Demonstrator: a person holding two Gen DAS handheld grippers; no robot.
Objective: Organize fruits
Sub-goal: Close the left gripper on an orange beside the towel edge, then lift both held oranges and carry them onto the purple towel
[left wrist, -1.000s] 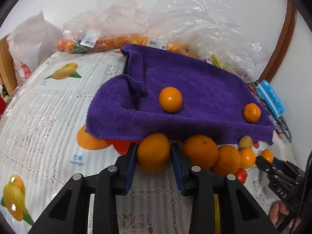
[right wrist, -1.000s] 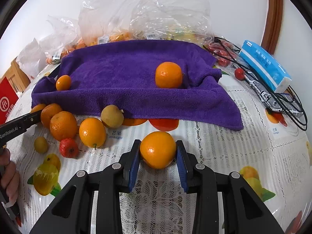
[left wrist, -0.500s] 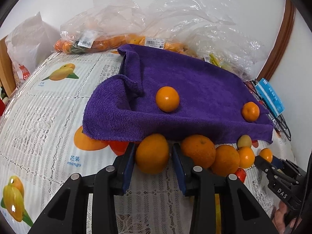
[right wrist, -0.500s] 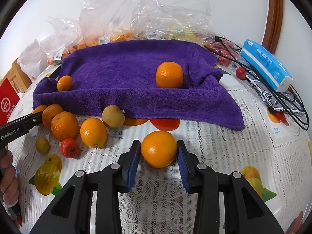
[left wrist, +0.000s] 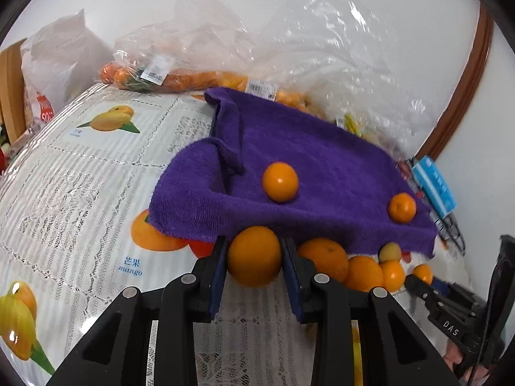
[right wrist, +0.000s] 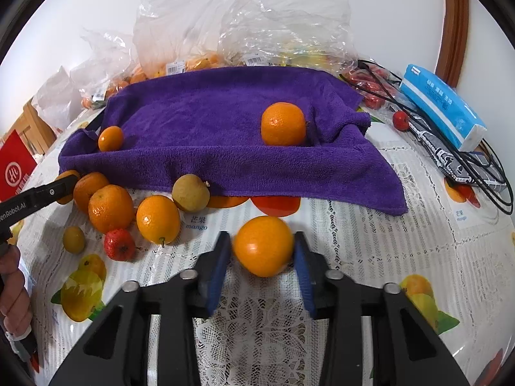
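The jaws of the right gripper [right wrist: 261,241] have just spread. Half a second ago the blue pads pressed on the near orange [right wrist: 262,246]; now a sliver of gap shows on each side, and both fruit and pads are smeared with motion. This orange sits at 6 o'clock in the right wrist view, over the worktop [right wrist: 370,241] just short of the purple towel [right wrist: 209,122]. Whether it already rests on the cloth-covered surface cannot be told.

The jaws of the left gripper [left wrist: 254,247] stay pinched on the held orange [left wrist: 254,260], which has come closer to the towel's front hem over the last second.

Two fruits already lie on the towel: a large orange [right wrist: 283,124] at 12 o'clock and a small orange [right wrist: 110,138] at 10 o'clock. The loose pile [right wrist: 111,207] of citrus and small fruits waits at 9 o'clock, off the towel.

Judging from this, the right side is letting go before reaching the towel, so that fruit probably needs a re-grip or a nudge, and it may roll. The left side seems ready to carry its fruit over the hem.
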